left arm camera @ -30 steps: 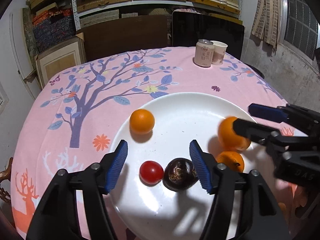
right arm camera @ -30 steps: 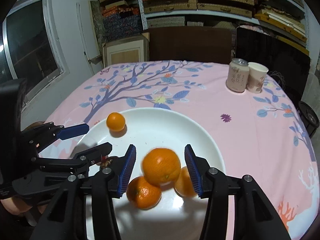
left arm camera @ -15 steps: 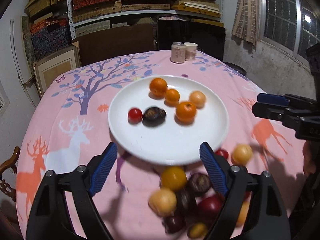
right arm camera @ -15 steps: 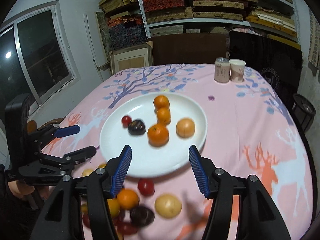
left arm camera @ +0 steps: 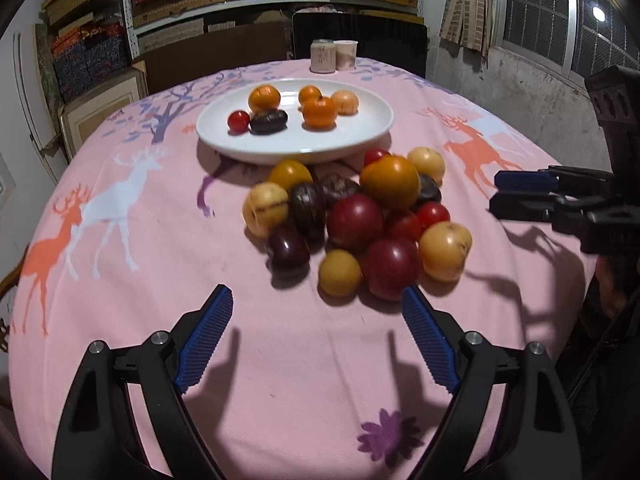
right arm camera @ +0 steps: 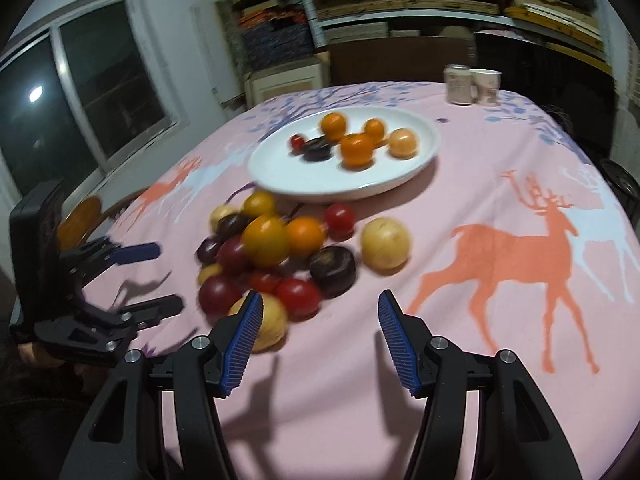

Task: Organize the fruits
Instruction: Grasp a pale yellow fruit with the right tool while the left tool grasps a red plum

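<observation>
Nearest, we record the left tongs (left arm camera: 316, 312) set wide and empty, and the right tongs (right arm camera: 320, 312) moderately apart, also empty. Beyond, a fruit pile (left arm camera: 356, 220) lies loose on the worktop (left arm camera: 160, 280), round, without clear long axis. Farther, the white plate (left arm camera: 360, 136) holds four oranges, one tomato, one dark fruit lying crosswise.

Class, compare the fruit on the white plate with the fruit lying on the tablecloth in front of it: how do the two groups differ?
The fruit on the plate is a small group, spread out in a loose row; the pile on the tablecloth holds far more, heaped tight together. The plate group is mostly orange; the pile mixes dark red, purple, yellow and orange. Both include a small red tomato-like fruit and a dark purple one, and neither gripper touches either group.
</observation>
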`<move>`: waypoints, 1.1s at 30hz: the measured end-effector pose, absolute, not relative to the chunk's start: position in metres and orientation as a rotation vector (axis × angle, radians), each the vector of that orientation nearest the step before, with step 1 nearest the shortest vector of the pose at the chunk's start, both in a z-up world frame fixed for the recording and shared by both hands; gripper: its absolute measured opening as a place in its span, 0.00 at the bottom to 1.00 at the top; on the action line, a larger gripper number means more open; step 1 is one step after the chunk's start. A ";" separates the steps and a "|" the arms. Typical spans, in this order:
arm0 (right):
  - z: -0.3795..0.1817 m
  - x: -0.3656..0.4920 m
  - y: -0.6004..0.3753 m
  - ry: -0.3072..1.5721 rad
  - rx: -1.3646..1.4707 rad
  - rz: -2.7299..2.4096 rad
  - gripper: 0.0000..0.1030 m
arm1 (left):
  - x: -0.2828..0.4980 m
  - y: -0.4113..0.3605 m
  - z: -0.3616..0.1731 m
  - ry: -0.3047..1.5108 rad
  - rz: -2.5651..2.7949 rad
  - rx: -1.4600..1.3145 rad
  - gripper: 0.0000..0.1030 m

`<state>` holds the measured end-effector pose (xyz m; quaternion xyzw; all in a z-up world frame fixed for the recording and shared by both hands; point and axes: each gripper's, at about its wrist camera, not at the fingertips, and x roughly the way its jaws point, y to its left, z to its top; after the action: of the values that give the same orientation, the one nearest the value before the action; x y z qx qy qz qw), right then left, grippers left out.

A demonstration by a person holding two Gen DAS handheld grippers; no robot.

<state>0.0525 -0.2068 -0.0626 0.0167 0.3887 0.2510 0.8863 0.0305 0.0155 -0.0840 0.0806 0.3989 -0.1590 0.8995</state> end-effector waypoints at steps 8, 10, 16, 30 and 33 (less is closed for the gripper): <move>-0.078 0.049 -0.166 0.860 -0.043 0.608 0.57 | 0.024 0.015 -0.083 0.819 -0.329 0.171 0.82; -0.079 0.050 -0.161 0.854 -0.047 0.608 0.53 | 0.025 0.016 -0.084 0.825 -0.328 0.166 0.82; -0.085 0.053 -0.158 0.864 -0.030 0.584 0.40 | 0.028 0.009 -0.090 0.839 -0.336 0.163 0.82; -0.069 0.038 -0.222 0.783 0.035 0.390 0.40 | 0.037 -0.042 -0.085 0.766 -0.444 0.229 0.55; -0.070 0.037 -0.225 0.784 0.040 0.390 0.40 | 0.043 -0.043 -0.091 0.771 -0.438 0.238 0.55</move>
<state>0.0374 -0.2252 -0.0705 0.0193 0.3795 0.1890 0.9055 0.0432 -0.0432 -0.0914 0.1149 0.3722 -0.2113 0.8964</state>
